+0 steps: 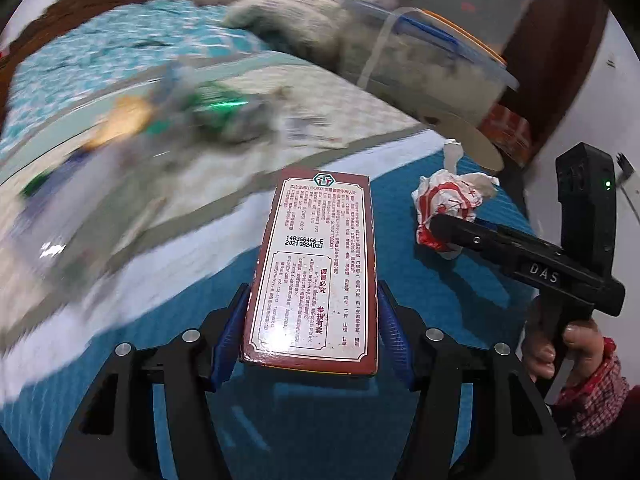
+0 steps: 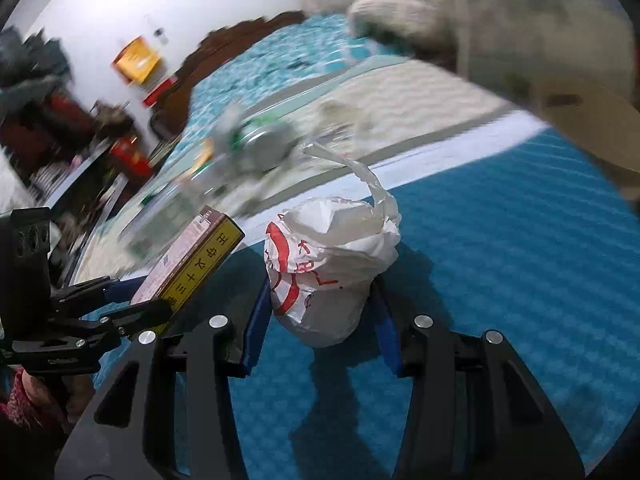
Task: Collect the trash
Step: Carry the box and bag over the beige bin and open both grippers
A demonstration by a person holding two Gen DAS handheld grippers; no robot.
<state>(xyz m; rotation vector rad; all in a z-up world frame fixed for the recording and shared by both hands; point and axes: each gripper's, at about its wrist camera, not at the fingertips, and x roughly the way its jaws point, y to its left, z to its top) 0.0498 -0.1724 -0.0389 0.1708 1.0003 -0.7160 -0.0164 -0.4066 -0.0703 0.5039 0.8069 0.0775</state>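
A flat dark-red carton (image 1: 316, 272) printed with text is clamped between the blue pads of my left gripper (image 1: 312, 292), which is shut on its long sides and holds it above the blue mat (image 1: 420, 320). My right gripper (image 2: 320, 288) is shut on a crumpled white plastic bag with red print (image 2: 328, 264), its loose tail sticking up. In the left wrist view the right gripper (image 1: 436, 224) holds that bag (image 1: 452, 200) to the right of the carton. The right wrist view shows the left gripper (image 2: 136, 300) with the carton's yellow edge (image 2: 200, 264) at left.
A blurred heap of trash with a green can (image 1: 208, 108) lies on the pale cloth ahead. A clear plastic tub (image 1: 440, 60) and a knitted cloth stand at the far right. A hand in a checked sleeve (image 1: 572, 344) grips the right tool. Cluttered shelves (image 2: 60, 128) are at left.
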